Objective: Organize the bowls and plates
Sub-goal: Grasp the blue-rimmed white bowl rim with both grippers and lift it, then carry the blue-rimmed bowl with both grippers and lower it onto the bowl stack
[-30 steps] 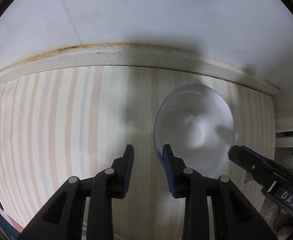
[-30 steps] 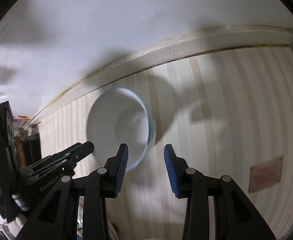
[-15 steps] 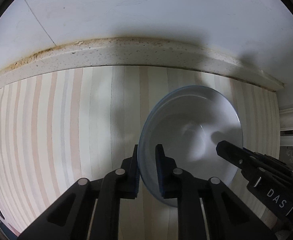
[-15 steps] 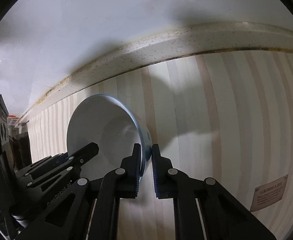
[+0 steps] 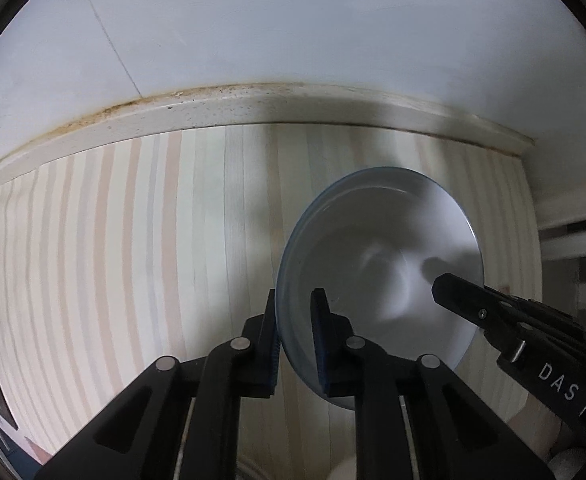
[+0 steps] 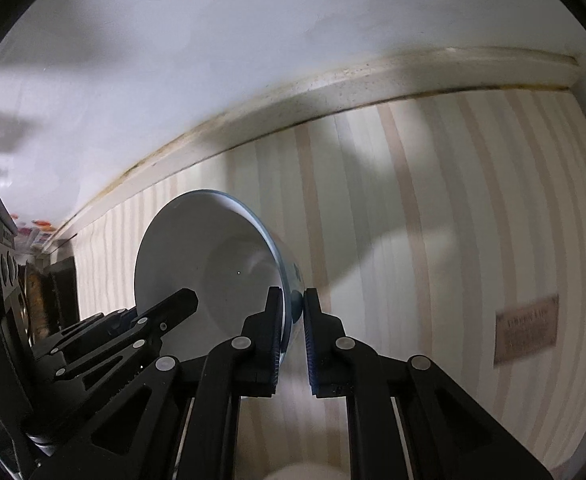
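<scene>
A white bowl [image 5: 381,264] with a blue rim and outside is held between both grippers above the striped countertop [image 5: 133,260]. My left gripper [image 5: 296,340] is shut on its left rim, one finger inside and one outside. My right gripper [image 6: 293,338] is shut on the opposite rim; the bowl [image 6: 209,264] shows tilted there. The right gripper also shows in the left wrist view [image 5: 505,320], and the left gripper in the right wrist view [image 6: 125,332].
A speckled backsplash ledge [image 5: 253,104] and white wall run along the back of the counter. A brown label [image 6: 527,328] lies on the counter to the right. Dark objects [image 6: 41,300] stand at the counter's far left end.
Both grippers went from open beside the bowl to shut on its rim. The bowl has since come up off the counter and nearer the cameras.
</scene>
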Demonstrator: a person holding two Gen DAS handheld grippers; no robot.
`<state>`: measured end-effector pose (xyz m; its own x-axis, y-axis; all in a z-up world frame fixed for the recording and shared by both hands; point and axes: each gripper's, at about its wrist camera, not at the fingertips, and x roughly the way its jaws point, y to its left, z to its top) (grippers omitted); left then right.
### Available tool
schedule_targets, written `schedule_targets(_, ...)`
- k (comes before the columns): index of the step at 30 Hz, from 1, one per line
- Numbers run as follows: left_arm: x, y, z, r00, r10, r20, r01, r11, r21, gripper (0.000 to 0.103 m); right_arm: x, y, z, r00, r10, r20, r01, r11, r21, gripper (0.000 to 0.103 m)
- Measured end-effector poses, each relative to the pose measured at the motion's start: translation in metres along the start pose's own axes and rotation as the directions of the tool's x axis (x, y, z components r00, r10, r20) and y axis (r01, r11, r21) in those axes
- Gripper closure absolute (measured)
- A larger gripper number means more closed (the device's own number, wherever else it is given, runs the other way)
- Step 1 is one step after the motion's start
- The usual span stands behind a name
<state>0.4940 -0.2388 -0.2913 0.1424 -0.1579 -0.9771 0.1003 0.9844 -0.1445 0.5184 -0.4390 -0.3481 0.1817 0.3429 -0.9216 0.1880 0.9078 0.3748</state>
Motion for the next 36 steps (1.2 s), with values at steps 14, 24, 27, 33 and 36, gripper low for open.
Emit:
schedule_targets(14,-0.066,-0.038,-0.101,0.998,-0.05,0.024,0.047,0.991,0.126,0.091,-0.1,-0.011,-0.132,0.996,-0.027,0.082,0.026,1.0,0.016,0.091)
schedule_targets(24,-0.061,-0.052,-0.164,0.998,-0.043,-0.04,0.05,0.98,0.191,0.091,-0.107,-0.037,-0.216,0.999,-0.025,0.025,0.024,0.998,0.05,0.091)
schedule_targets(27,-0.055,-0.055,-0.179,0.998,-0.031,-0.062,0.043,0.978,0.202,0.091,-0.1,-0.043,-0.23,1.0,-0.028,0.004,0.028,0.998,0.056,0.091)
schedule_targets(33,-0.038,-0.056,-0.186,0.996,-0.004,-0.092,0.023,0.978,0.208,0.091,-0.084,-0.049,-0.236,0.999,-0.031,-0.027,0.033,0.998,0.061,0.091)
schedule_targets(36,-0.033,-0.054,-0.184,0.995,0.002,-0.102,0.019,0.979,0.203,0.091,-0.077,-0.05,-0.234,0.999,-0.031,-0.04,0.034,0.998,0.062,0.09)
